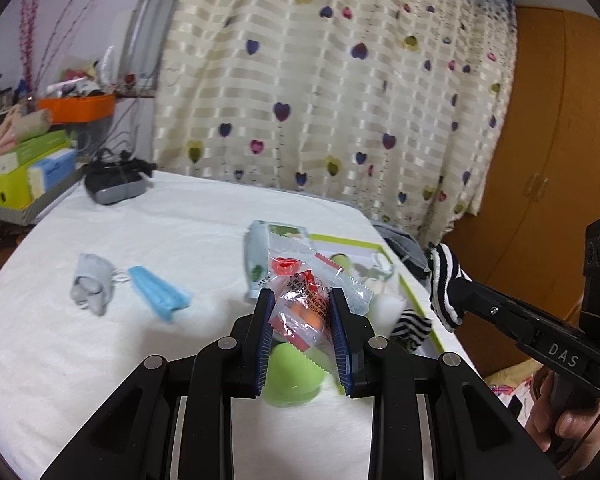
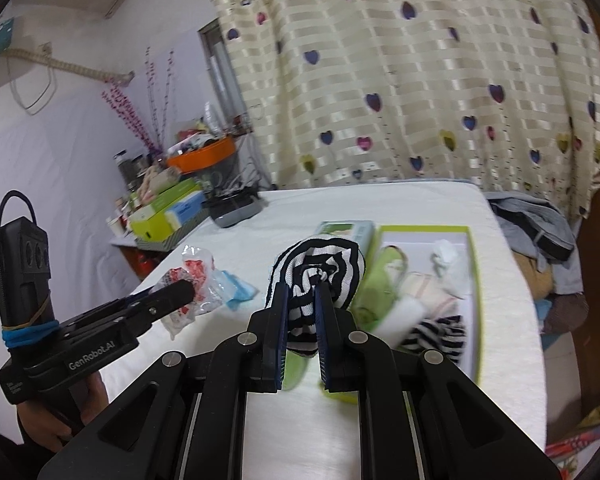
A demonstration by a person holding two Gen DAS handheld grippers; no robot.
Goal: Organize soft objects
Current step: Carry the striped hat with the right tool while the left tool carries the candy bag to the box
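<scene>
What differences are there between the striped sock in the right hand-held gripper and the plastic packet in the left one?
The striped sock is black-and-white cloth, while the plastic packet is clear wrapping with red and orange inside. The sock is bunched into a round ball; the packet is crinkled and flatter. The right hand-held gripper pinches the sock with its jaws almost together; the left hand-held gripper holds the packet with a wider gap. Both are held above the white table.

My left wrist camera looks forward and down along my left gripper (image 1: 302,312), close over the bed (image 1: 160,220), facing the curtain (image 1: 340,80). My right wrist camera does likewise from the right. Both share the bed, curtain and green-rimmed box (image 2: 420,232).
</scene>
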